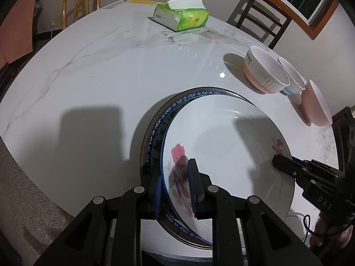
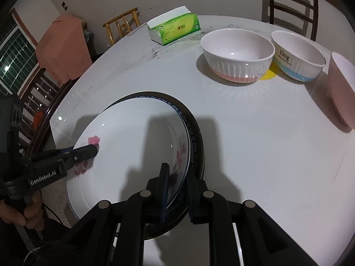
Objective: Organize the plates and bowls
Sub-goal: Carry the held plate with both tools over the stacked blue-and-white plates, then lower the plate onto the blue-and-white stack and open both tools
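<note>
A white plate with pink flowers (image 1: 221, 141) (image 2: 133, 146) lies on a blue-patterned plate (image 1: 175, 106) (image 2: 190, 130), which sits on a dark plate (image 1: 146, 137) (image 2: 199, 137). My left gripper (image 1: 177, 186) is shut on the near rims of the plate stack. My right gripper (image 2: 177, 190) is shut on the stack's opposite rim; it shows in the left view (image 1: 281, 164). A pink-banded white bowl (image 2: 237, 53) (image 1: 266, 71), a blue-banded "Dog" bowl (image 2: 297, 55) (image 1: 292, 75) and a pink bowl (image 2: 341, 88) (image 1: 315, 104) stand in a row.
A green tissue pack (image 1: 182, 15) (image 2: 175, 28) lies at the far side of the white marble table (image 1: 99, 77). Wooden chairs (image 1: 264, 17) stand around it. A yellow patch (image 2: 268, 74) lies between two bowls. The near table edge is close to the plates.
</note>
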The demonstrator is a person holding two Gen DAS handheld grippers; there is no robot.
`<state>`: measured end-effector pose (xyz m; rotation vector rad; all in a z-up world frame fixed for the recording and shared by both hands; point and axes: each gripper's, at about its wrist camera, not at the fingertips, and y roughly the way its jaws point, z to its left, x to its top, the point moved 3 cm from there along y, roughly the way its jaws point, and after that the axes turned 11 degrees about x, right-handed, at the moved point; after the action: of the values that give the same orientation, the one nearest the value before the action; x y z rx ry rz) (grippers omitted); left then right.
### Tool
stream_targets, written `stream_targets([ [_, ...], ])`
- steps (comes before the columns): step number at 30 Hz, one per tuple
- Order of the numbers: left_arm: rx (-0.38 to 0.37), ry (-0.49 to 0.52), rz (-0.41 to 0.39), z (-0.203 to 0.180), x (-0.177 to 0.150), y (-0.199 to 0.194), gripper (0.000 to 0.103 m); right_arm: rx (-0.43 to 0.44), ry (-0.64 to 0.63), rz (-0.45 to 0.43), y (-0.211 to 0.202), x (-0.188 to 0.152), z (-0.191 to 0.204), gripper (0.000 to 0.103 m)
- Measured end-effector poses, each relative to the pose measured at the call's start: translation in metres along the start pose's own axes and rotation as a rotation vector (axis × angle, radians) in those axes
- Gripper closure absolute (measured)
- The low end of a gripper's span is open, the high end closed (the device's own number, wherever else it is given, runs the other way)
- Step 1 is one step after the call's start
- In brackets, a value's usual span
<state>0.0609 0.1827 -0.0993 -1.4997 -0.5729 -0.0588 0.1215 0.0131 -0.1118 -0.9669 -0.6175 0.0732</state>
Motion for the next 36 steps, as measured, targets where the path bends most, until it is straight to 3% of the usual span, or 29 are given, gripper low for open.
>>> stream_targets([
  [16, 0.045, 0.011, 0.014, -0.009, 0.002, 0.0, 0.066, -0.054, -0.039, 0.022, 0.002, 0.0, 0.008, 0.083],
  [23, 0.097, 0.05, -0.049, -0.014, 0.004, -0.008, 0.057, -0.077, -0.074, 0.027, 0.005, -0.002, 0.016, 0.076],
  [36, 0.104, 0.034, -0.083, -0.015, 0.005, -0.017, 0.054, -0.085, -0.076, 0.037, 0.004, -0.004, 0.017, 0.075],
])
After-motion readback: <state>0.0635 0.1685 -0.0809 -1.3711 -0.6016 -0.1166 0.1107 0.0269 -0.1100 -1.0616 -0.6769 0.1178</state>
